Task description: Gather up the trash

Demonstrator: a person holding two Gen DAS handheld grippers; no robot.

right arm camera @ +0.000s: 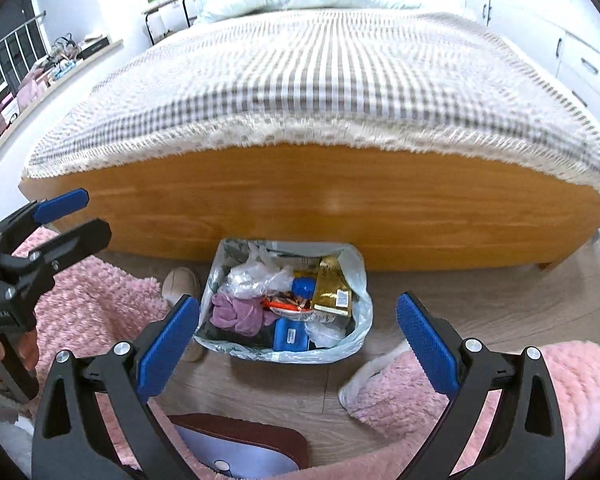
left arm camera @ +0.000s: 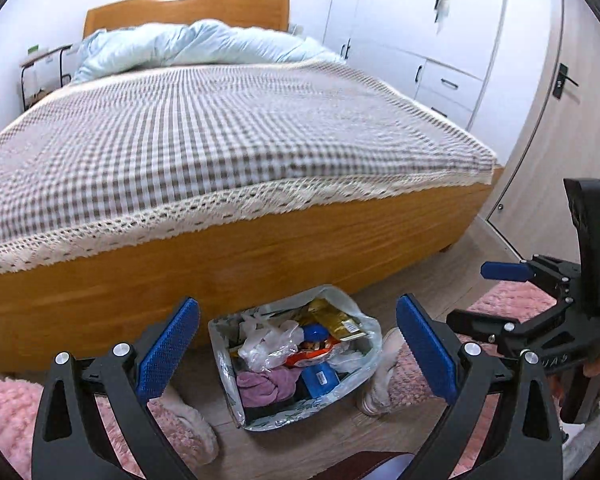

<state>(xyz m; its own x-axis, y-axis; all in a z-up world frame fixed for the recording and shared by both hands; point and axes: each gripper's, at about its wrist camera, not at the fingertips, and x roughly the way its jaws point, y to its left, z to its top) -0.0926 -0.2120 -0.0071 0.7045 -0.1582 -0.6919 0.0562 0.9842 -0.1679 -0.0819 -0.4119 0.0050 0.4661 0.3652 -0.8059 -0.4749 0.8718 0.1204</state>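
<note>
A wooden bed with a checked cover is filling the background, and pink rugs are lying on the floor before it. Against its footboard a plastic-lined trash bin is sitting, full of wrappers and rags. Above it the left claw and right claw are hanging released, gripping nothing.

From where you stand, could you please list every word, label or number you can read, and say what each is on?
None can be read with certainty.
Right gripper body: pale embossed letters, too dim to read.
Blue box in the trash bag: white sticker, print too small.
Gold packet: white label, print too small.
Orange wrapper: markings blurred.
Left gripper body: faint lettering, unreadable.
</note>
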